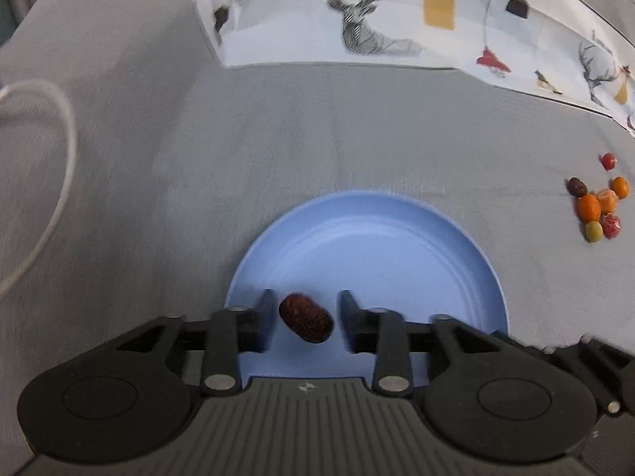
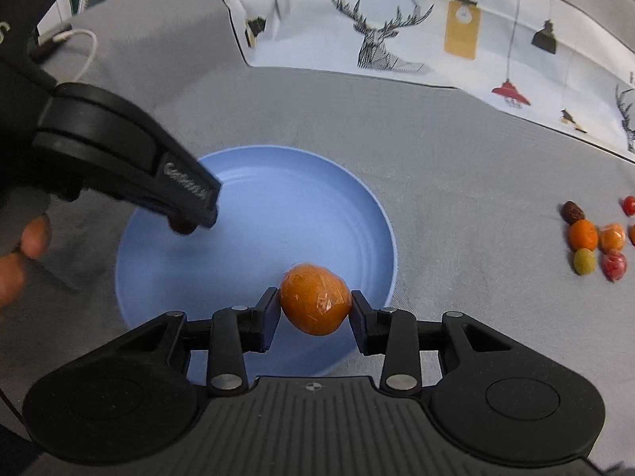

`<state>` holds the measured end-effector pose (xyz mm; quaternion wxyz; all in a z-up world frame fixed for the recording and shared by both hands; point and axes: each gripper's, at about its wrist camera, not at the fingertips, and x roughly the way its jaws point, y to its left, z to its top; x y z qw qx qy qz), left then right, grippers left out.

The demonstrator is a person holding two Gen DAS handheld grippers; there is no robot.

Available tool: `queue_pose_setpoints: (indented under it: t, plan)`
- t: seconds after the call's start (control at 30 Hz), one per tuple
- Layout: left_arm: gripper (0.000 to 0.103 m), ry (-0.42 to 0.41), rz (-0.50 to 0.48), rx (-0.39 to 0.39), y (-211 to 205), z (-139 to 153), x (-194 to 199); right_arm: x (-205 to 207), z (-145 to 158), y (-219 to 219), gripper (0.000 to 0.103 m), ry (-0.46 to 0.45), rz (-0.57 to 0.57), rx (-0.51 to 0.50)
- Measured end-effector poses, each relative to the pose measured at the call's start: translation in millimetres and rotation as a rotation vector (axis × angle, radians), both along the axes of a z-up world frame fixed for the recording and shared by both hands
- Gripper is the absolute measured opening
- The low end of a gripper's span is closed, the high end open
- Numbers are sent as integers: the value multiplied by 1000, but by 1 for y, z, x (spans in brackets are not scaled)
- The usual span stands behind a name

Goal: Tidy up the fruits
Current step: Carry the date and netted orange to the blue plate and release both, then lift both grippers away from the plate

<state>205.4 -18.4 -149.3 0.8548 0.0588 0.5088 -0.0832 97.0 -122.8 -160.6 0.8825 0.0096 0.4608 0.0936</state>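
Grey fabric surface (image 1: 278, 127) — deer-printed white cloth (image 2: 397, 20) behind it.

One blue plate (image 2: 254, 166). Two fruits over it: a dark date (image 1: 304, 317) and a wrapped orange one (image 2: 315, 299). Off right, a cluster of seven small fruits (image 2: 583, 236); also two claws.

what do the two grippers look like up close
Both are matte black plastic: the left gripper and right gripper each have two flat fingers on hinged links with silver pivot pins, round side discs, and a ribbed grey body bearing a small crosshair mark.
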Motion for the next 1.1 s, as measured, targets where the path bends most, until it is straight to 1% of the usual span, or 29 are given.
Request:
queue_pose_setpoints:
  t: [0.03,0.07,0.13,0.2,0.23,0.27,0.33,0.37,0.47,0.53,0.57,0.67,0.77,0.93,1.1]
  plan:
    - [86,-18,-13,-1,0,4,0,2,5,-1,63,-15,-3,-13]
    - [103,-43,-12,2,1,10,-3,2,10,-2,77,-33,-7,-21]
    - [103,-101,-2,-23,8,26,-13,-4,24,-5,84,-60,-5,-28]
    - [103,-74,6,-25,13,38,-23,-23,42,-7,89,-63,-2,-6]
    - [103,-53,20,-33,16,43,-31,-33,49,-7,95,-61,-5,10]
    - [103,-34,34,-49,20,48,-41,-45,56,-14,97,-56,-10,28]
    - [103,-15,57,-65,26,57,-62,-72,67,-28,98,-48,-20,50]
    - [103,-13,67,-67,30,62,-78,-86,71,-34,100,-50,-25,59]
    - [103,-19,98,-40,34,72,-118,-127,74,-46,102,-57,-48,48]
    - [103,-17,108,-29,36,79,-140,-145,77,-51,102,-52,-80,44]
    - [103,-19,105,-30,36,84,-153,-151,80,-53,102,-63,-90,47]
    - [103,-49,88,-24,33,97,-176,-167,99,-58,102,-164,-111,43]
    - [103,-89,70,-14,25,110,-194,-186,110,-58,102,-225,-107,42]
    - [103,-146,46,-10,10,130,-211,-210,126,-61,102,-314,-94,45]
    - [103,-186,29,14,0,142,-229,-226,135,-69,102,-356,-114,50]
